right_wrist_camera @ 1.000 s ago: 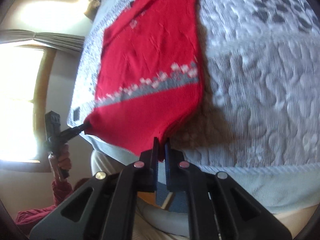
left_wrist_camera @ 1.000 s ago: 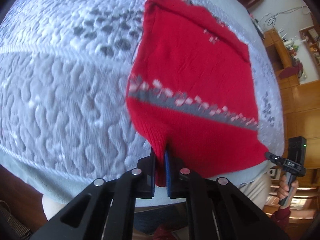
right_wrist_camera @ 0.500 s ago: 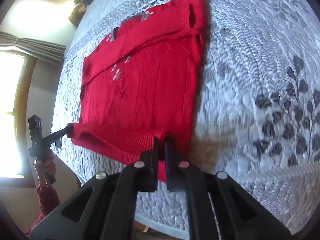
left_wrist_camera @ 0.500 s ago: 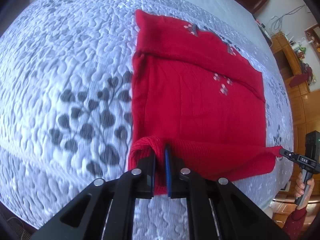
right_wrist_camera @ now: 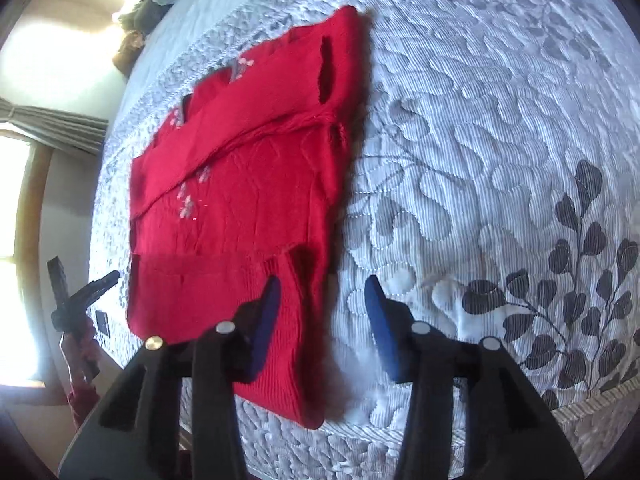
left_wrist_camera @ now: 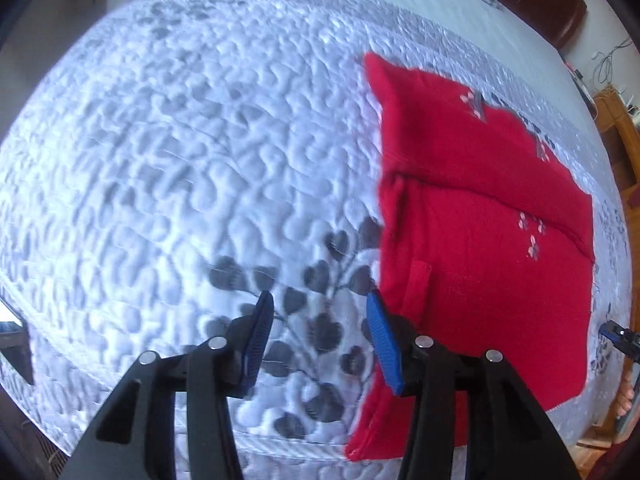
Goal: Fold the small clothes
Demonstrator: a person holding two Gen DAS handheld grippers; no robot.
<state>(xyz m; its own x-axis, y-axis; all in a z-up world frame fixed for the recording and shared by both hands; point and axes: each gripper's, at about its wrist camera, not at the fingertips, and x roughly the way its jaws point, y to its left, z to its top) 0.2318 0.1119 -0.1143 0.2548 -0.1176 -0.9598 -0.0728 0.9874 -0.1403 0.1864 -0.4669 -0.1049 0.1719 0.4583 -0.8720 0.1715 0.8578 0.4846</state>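
Observation:
A red knitted sweater [left_wrist_camera: 480,240] lies flat and folded on the quilted bed, its ribbed hem doubled up over the body and a sleeve laid across the top. My left gripper [left_wrist_camera: 320,320] hovers over the quilt at the sweater's left edge; its jaws are opening, with only quilt between them. In the right wrist view the sweater [right_wrist_camera: 248,200] sits left of centre. My right gripper [right_wrist_camera: 324,312] hangs over its right hem corner, jaws opening, the pads off the cloth. Each view catches the other gripper: the right one [left_wrist_camera: 616,336] and the left one [right_wrist_camera: 84,292].
The bedspread [right_wrist_camera: 500,160] is white with grey leaf prints and reaches to the near bed edge [right_wrist_camera: 580,408]. A bright window with curtains [right_wrist_camera: 40,128] is on the left. A dark headboard [left_wrist_camera: 540,4] and wooden furniture [left_wrist_camera: 620,144] lie beyond the bed.
Both grippers carried the sweater's hem forward over the body, laid it down and opened, letting go of the cloth. Each has since shifted outward to the sweater's side edge.

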